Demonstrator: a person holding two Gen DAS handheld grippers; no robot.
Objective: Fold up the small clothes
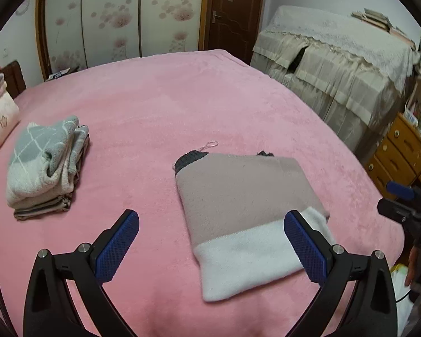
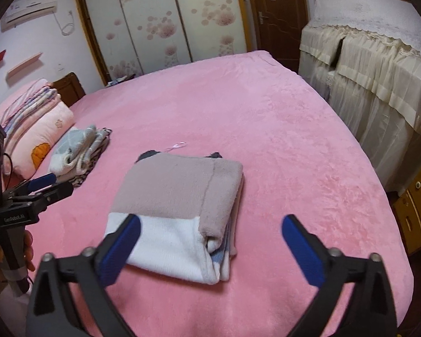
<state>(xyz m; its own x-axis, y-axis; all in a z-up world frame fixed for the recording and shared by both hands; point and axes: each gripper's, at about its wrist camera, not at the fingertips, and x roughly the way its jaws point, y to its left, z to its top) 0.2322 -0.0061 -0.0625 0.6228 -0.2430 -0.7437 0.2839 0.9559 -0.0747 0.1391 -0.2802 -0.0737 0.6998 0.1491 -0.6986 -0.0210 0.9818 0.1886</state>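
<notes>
The folded garment [image 1: 238, 196] is soft matt fleece, the bed cover [image 1: 168, 98] fuzzy plush cloth; wardrobe doors [image 1: 112, 14] at upper left look glossy, and the drawers [image 1: 401, 151] are varnished wood.

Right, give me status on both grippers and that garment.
Left gripper open, empty. Right gripper open, empty. Pink-and-white fleece garment folded, flat on pink blanket. Folded stack off to the side; nothing in the way.

A fleecy garment [image 1: 247, 196], mauve-grey with a white band at its near end, is laid flat and folded into a thick rectangle on the pink blanket [image 1: 160, 104]. A stack of folded clothes [image 1: 46, 165], topped by a grey-and-white diamond-patterned piece, is set well apart to its left.
</notes>
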